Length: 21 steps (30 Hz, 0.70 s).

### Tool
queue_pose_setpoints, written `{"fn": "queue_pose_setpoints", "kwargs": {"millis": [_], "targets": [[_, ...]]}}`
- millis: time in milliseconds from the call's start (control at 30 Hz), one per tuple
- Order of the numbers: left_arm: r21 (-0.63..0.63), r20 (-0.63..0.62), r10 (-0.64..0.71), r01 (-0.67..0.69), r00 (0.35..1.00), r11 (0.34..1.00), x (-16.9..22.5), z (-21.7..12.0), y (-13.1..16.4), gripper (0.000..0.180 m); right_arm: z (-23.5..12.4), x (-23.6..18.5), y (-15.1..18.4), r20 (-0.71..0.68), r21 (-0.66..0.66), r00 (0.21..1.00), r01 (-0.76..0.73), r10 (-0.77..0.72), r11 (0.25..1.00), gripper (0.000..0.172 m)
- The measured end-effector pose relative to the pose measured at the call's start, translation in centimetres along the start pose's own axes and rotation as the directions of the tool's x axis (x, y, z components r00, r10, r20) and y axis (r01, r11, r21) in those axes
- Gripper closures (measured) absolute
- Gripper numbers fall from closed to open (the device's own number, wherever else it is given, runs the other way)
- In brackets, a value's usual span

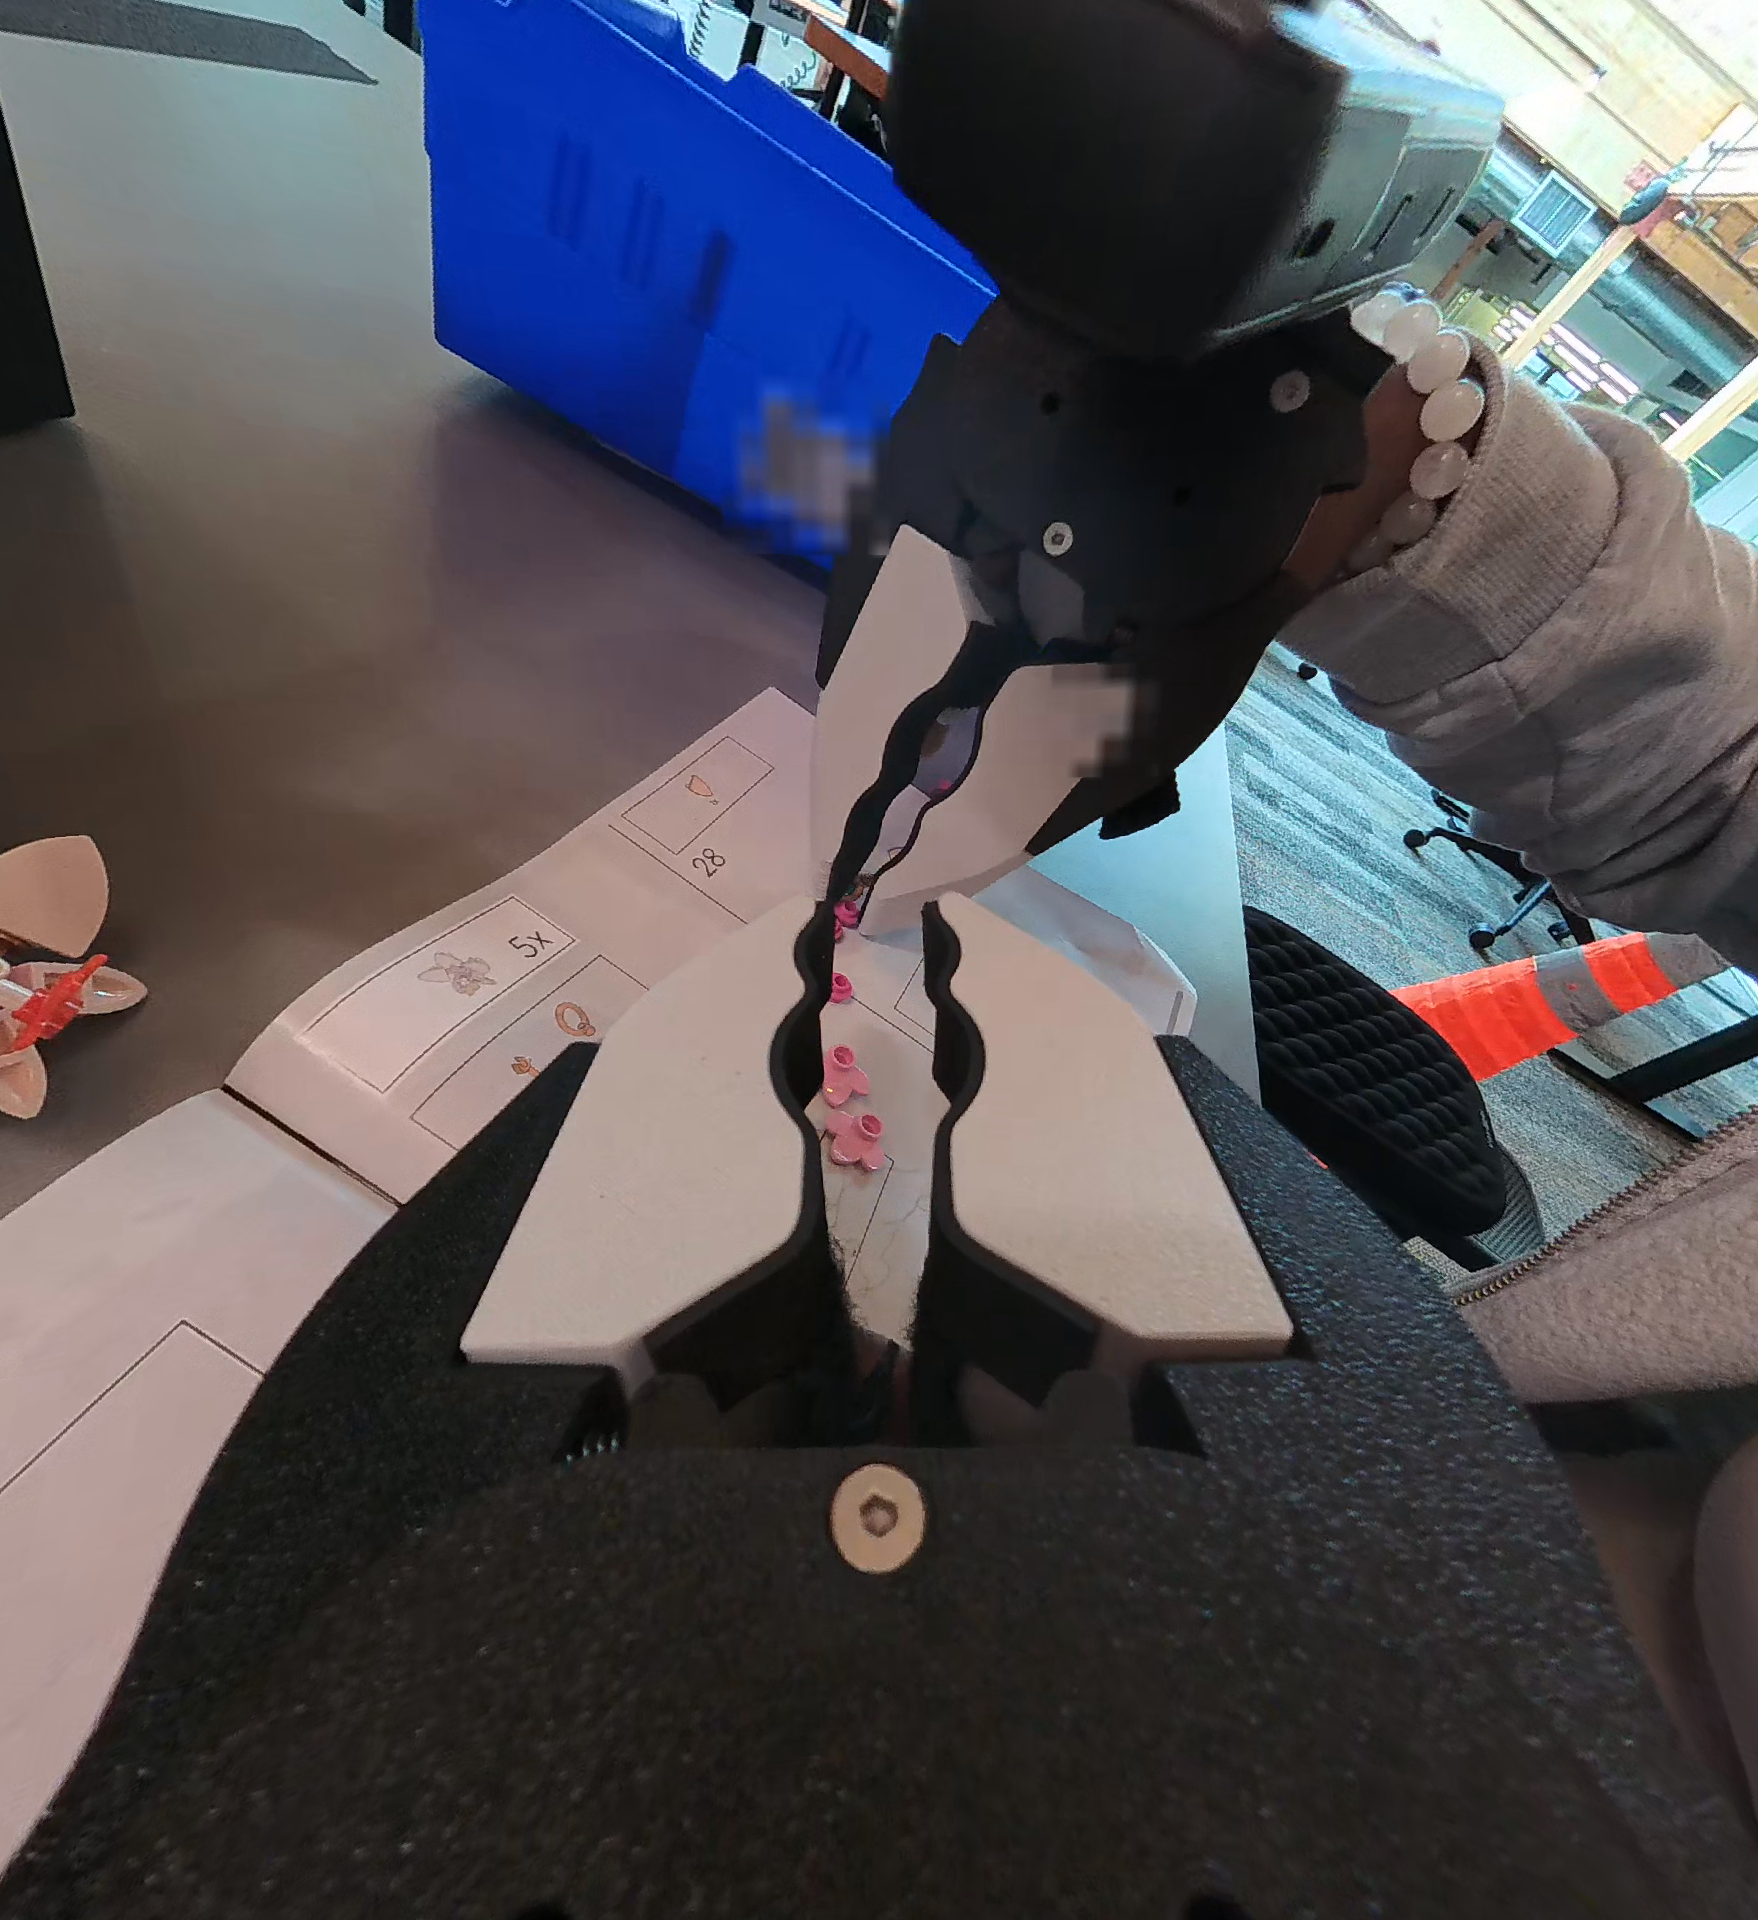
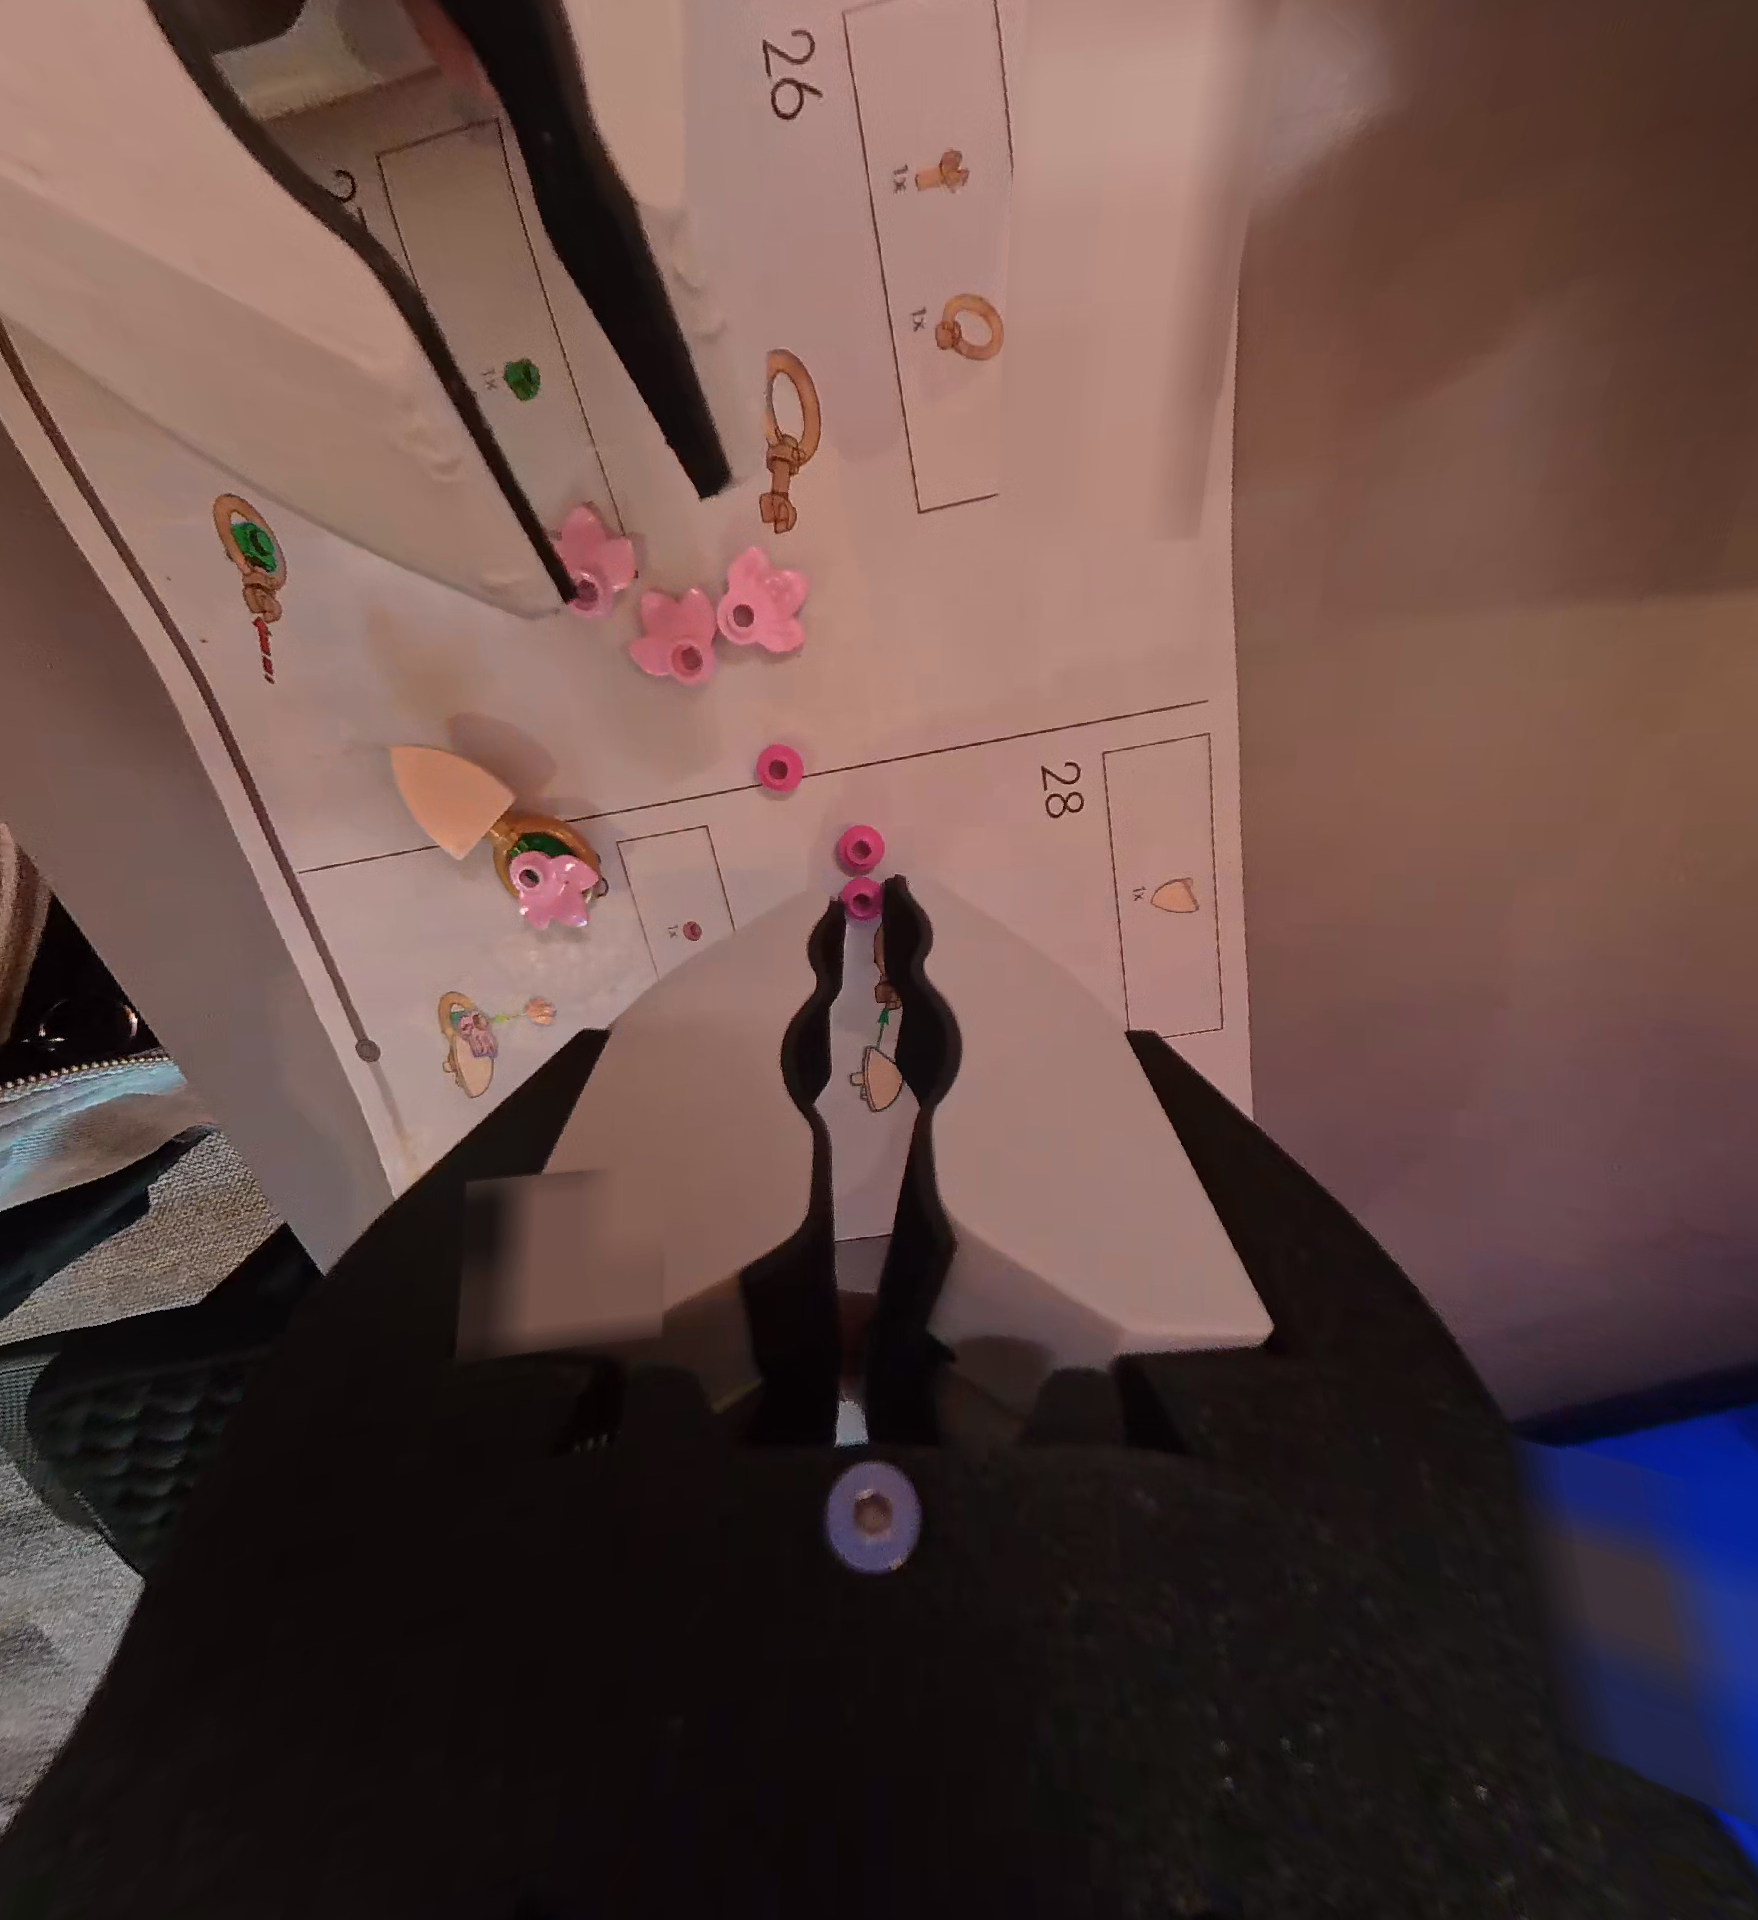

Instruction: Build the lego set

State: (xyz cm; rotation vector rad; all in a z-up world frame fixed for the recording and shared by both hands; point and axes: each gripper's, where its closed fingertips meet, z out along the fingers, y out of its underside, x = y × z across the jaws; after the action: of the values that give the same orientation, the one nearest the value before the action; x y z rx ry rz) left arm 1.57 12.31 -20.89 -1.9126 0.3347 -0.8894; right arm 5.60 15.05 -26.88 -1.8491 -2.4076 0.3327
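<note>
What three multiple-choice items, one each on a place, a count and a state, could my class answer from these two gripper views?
1. In the right wrist view, where do the pink flower pieces lie?
A. in the blue bin
B. on the open booklet
C. on the floor

2. How many magenta round studs show there?
A. one
B. three
C. six

3. How do the left gripper's fingers stand?
A. apart
B. shut on a flower
C. shut on the booklet

Key: B, they rest on printed pages; B, three lie in a row; A, paper shows between them.
</note>
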Motion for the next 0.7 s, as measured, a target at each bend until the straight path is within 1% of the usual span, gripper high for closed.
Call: {"fn": "queue_pose_setpoints", "kwargs": {"millis": [100, 167, 267, 333, 433, 700], "targets": [[0.001, 0.0, -0.002, 0.002, 1.0, 1.0, 0.0, 0.0, 0.0, 0.164, -0.4, 0.0, 0.0, -0.024, 0.023, 1.0, 0.007, -0.006, 1.0, 0.166], [0.0, -0.001, -0.004, 0.004, 1.0, 1.0, 0.0, 0.0, 0.0, 0.164, -1.3, -0.8, -0.3, -0.022, 0.067, 0.999, 0.025, -0.024, 0.997, 0.166], [-0.004, -0.003, -0.004, 0.004, 1.0, 1.0, 0.0, 0.0, 0.0, 0.164, -2.3, -3.7, -1.3, 0.018, 0.156, 0.992, 0.119, -0.123, 0.981, 0.166], [-0.007, -0.003, -0.002, 0.002, 1.0, 1.0, 0.0, 0.1, 0.1, 0.164, -2.0, -4.9, -1.2, 0.018, 0.141, 0.988, 0.151, -0.155, 0.979, 0.166], [-0.009, -0.002, 0.0, 0.0, 1.0, 1.0, 0.0, 0.1, 0.1, 0.164, -1.6, -5.6, -1.0, 0.018, 0.113, 0.985, 0.168, -0.171, 0.979, 0.166], [-0.009, -0.005, 0.001, -0.001, 1.0, 1.0, 0.1, 0.1, 0.1, 0.164, -0.9, -5.5, -0.9, 0.037, 0.098, 0.987, 0.152, -0.157, 0.984, 0.166]]}}
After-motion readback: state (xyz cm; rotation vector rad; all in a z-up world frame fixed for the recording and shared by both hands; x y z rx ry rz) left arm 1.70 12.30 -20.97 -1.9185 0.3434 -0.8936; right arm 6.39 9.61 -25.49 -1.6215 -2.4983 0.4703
